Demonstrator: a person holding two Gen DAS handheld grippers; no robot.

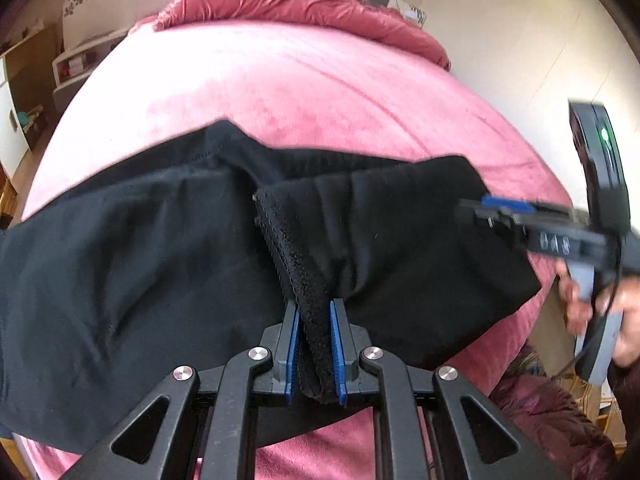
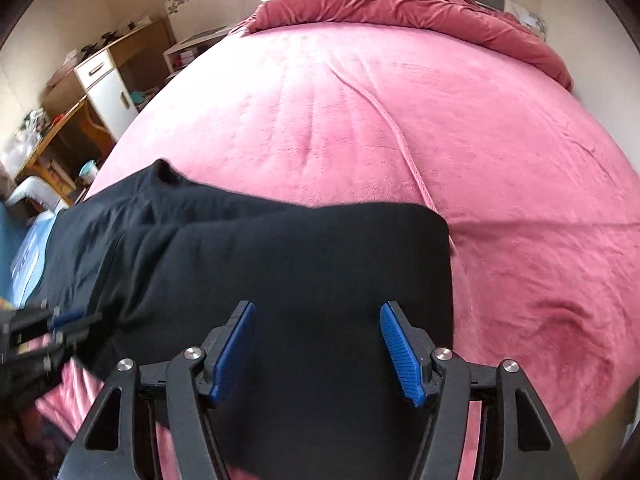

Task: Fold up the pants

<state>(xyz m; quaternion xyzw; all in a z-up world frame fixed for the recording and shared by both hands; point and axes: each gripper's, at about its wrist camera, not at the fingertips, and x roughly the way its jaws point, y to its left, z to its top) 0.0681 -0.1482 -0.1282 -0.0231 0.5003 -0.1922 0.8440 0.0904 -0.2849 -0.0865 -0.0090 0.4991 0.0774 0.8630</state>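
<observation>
Black pants [image 1: 160, 264] lie across the near edge of a pink bed [image 1: 304, 96]. My left gripper [image 1: 314, 312] is shut on the pants' thick stitched waistband [image 1: 296, 264], which runs up between its blue pads. My right gripper [image 2: 318, 316] is open above the folded right end of the pants [image 2: 304, 256], with black cloth under and between its jaws. The right gripper also shows in the left wrist view [image 1: 480, 206] at the right edge of the pants. The left gripper shows blurred in the right wrist view [image 2: 60, 320] at the far left.
A crumpled red duvet [image 1: 288, 0] lies at the head of the bed. A wooden desk and white cabinet [image 2: 100, 80] stand left of the bed. A person's hand [image 1: 592, 304] holds the right gripper's handle at the bed's right side.
</observation>
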